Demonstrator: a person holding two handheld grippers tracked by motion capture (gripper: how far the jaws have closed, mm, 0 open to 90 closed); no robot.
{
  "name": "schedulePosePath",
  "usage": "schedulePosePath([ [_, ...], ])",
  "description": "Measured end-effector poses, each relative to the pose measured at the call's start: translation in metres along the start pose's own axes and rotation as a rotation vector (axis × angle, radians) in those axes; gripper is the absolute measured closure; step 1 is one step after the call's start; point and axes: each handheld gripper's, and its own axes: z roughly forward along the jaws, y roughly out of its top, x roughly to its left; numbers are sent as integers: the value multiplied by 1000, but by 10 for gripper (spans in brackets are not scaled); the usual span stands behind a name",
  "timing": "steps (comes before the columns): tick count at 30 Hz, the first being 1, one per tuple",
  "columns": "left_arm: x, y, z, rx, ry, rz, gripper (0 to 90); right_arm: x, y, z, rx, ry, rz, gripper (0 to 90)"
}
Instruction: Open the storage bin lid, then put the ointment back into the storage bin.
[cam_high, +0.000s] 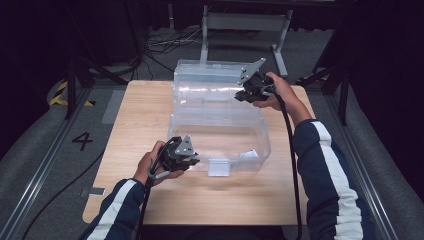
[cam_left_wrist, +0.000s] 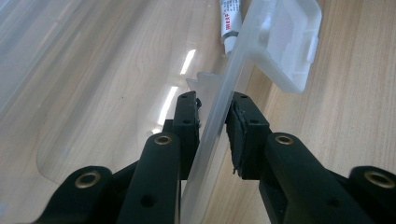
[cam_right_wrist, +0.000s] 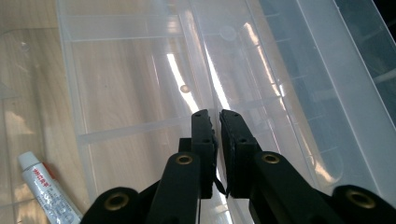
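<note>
Left gripper (cam_high: 192, 161), low and left of centre in the high view, clamps the near rim of the clear plastic storage box (cam_high: 220, 135); in the left gripper view, rim wall (cam_left_wrist: 219, 112) sits between both black pads, pressed from either side. Latch tab (cam_left_wrist: 289, 42) lies at upper right of that frame, just beyond the jaws on the same rim. Small white tube (cam_left_wrist: 231, 23) rests inside the box at top centre, near the latch.

Right gripper (cam_high: 247, 94), upper right of centre in the high view, sits at the raised clear lid (cam_high: 210, 85), which stands behind the box, hinged open. In the right gripper view (cam_right_wrist: 215, 126), jaws nearly together, with a thin edge of the lid (cam_right_wrist: 140, 70) seemingly pinched in the narrow slit; exact contact hard to tell. Tube (cam_right_wrist: 46, 191) appears again at lower left there, seen through clear plastic, well apart from the jaws.

Box stands mid-table on the wooden tabletop (cam_high: 125, 125), between both hands.
</note>
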Motion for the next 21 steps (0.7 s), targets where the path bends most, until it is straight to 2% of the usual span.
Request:
schedulePosePath([
  [8, 1, -1, 0, -3, -10, -5, 747, 2, 3, -5, 16, 38, -17, 871],
  [10, 1, 0, 0, -2, -12, -7, 745, 5, 4, -9, 16, 61, -46, 884],
  [11, 1, 0, 0, -2, -13, -8, 746, 6, 4, -10, 15, 65, -46, 885],
  [17, 2, -1, 1, -14, -24, -12, 745, 10, 5, -14, 19, 75, -63, 888],
  [21, 3, -1, 1, -10, -27, -12, 746, 18, 3, -19, -3, 69, -62, 888],
])
